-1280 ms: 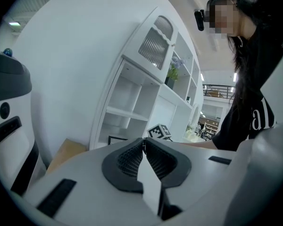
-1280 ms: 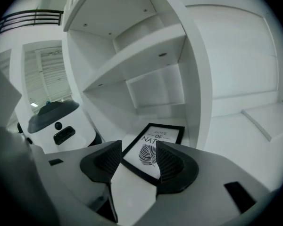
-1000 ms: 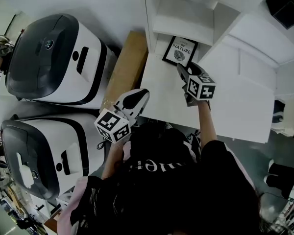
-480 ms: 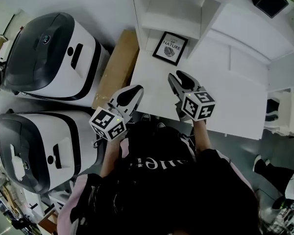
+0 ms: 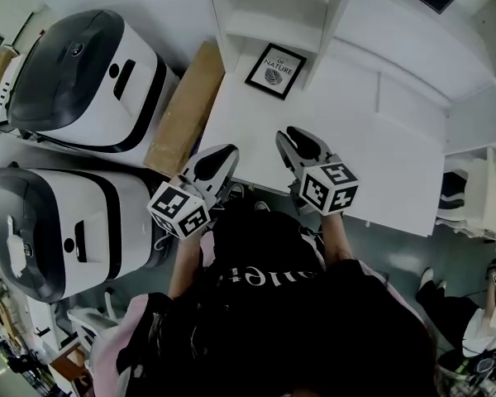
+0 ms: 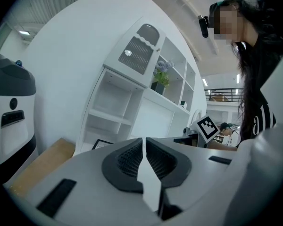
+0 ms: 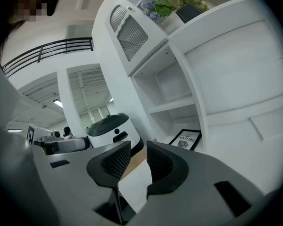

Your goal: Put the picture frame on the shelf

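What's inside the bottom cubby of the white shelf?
A black picture frame stands inside the bottom cubby of the shelf. The bit of wall right behind the frame is covered.

White-grey machine point(image 5: 87, 77), second machine point(image 5: 66, 230), cardboard box point(image 5: 184, 110)

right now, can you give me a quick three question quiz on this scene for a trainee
1. Where is the picture frame?
A) lying flat on the floor
B) standing in the lowest open compartment of the white shelf unit
C) on top of a grey-lidded machine

2. True or false: the left tool is holding the picture frame.

3. What large word is printed on the picture frame?

Key
1. B
2. False: its jaws are together with nothing between them, and the picture frame stands apart from it in the shelf unit.
3. NATURE
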Action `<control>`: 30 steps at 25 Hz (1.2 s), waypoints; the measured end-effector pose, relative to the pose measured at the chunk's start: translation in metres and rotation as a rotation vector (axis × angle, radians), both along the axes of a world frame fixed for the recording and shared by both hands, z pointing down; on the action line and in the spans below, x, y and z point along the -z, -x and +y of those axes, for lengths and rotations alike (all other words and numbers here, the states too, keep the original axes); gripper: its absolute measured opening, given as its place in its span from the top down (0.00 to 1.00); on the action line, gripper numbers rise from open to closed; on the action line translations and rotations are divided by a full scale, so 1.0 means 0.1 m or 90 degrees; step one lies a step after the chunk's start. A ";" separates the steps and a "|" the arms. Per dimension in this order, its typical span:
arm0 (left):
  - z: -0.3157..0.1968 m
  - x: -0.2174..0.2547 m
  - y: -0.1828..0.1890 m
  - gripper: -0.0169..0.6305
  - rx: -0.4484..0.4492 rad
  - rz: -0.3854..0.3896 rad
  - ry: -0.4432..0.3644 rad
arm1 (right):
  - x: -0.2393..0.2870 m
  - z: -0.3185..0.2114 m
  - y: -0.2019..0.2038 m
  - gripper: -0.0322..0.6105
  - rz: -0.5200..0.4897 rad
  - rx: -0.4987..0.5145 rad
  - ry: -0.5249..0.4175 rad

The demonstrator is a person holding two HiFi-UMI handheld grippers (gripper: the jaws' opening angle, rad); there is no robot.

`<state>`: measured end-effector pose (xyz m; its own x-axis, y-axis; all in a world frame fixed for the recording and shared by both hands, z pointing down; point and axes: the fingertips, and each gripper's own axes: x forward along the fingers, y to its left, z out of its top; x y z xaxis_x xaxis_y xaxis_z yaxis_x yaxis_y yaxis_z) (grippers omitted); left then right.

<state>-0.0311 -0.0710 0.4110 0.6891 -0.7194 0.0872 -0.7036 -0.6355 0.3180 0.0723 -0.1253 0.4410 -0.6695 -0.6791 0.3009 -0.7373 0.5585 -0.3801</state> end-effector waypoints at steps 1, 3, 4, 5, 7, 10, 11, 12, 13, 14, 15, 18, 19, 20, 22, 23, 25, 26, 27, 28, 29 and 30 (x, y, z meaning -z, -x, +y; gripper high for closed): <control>0.04 0.00 -0.04 0.93 -0.002 -0.001 0.001 | 0.01 0.04 -0.03 0.75 -0.003 0.001 0.001; 0.10 -0.01 -0.11 0.93 -0.009 -0.004 0.003 | 0.04 0.12 -0.09 0.75 -0.013 0.000 0.003; 0.12 -0.02 -0.14 0.93 -0.013 -0.005 0.005 | 0.05 0.16 -0.11 0.75 -0.019 -0.003 0.004; 0.14 -0.02 -0.16 0.93 -0.017 -0.006 0.007 | 0.06 0.20 -0.13 0.75 -0.023 -0.007 0.004; 0.15 -0.02 -0.20 0.93 -0.027 -0.005 0.012 | 0.08 0.27 -0.16 0.76 -0.026 -0.015 0.007; 0.16 -0.02 -0.26 0.93 -0.057 -0.010 0.009 | 0.08 0.36 -0.17 0.76 -0.031 -0.028 0.011; 0.16 -0.01 -0.26 0.93 -0.066 -0.011 0.008 | 0.08 0.39 -0.17 0.76 -0.034 -0.035 0.013; 0.16 -0.01 -0.27 0.93 -0.075 -0.010 0.008 | 0.09 0.41 -0.17 0.76 -0.036 -0.043 0.013; 0.16 -0.01 -0.28 0.93 -0.083 -0.007 0.008 | 0.09 0.42 -0.17 0.76 -0.038 -0.052 0.013; 0.17 -0.01 -0.29 0.93 -0.091 -0.004 0.009 | 0.10 0.44 -0.16 0.76 -0.038 -0.063 0.012; 0.18 -0.01 -0.29 0.93 -0.100 -0.002 0.009 | 0.11 0.45 -0.16 0.76 -0.036 -0.075 0.010; 0.30 0.00 -0.23 0.93 -0.131 0.001 0.008 | 0.13 0.54 -0.11 0.76 -0.032 -0.113 0.000; 0.34 -0.01 -0.19 0.93 -0.140 0.001 0.009 | 0.13 0.58 -0.08 0.76 -0.032 -0.123 -0.003; 0.38 -0.02 -0.15 0.93 -0.148 0.001 0.010 | 0.13 0.63 -0.05 0.76 -0.033 -0.132 -0.005; 0.44 -0.05 -0.04 0.93 -0.163 -0.004 0.011 | 0.14 0.72 0.03 0.76 -0.039 -0.147 -0.007; 0.47 -0.06 0.02 0.93 -0.169 -0.007 0.010 | 0.14 0.76 0.07 0.76 -0.042 -0.153 -0.009; 0.50 -0.06 0.14 0.93 -0.176 -0.011 0.004 | 0.14 0.84 0.15 0.77 -0.044 -0.164 -0.014; 0.52 -0.05 0.19 0.93 -0.178 -0.010 0.000 | 0.15 0.88 0.19 0.78 -0.043 -0.169 -0.016; 0.53 -0.04 0.24 0.93 -0.178 -0.007 -0.004 | 0.15 0.92 0.22 0.79 -0.042 -0.174 -0.020; 0.54 -0.03 0.29 0.93 -0.180 -0.004 -0.008 | 0.16 0.96 0.26 0.81 -0.041 -0.180 -0.024; 0.56 -0.01 0.33 0.93 -0.183 -0.002 -0.012 | 0.17 0.99 0.29 0.82 -0.039 -0.185 -0.029; 0.58 0.00 0.36 0.93 -0.187 0.000 -0.016 | 0.17 1.02 0.32 0.83 -0.037 -0.191 -0.034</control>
<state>-0.0670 -0.0134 0.4107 0.8684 -0.4905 0.0722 -0.4880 -0.8199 0.2994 0.0407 -0.0229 0.4237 -0.4523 -0.8626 0.2264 -0.8500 0.3402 -0.4022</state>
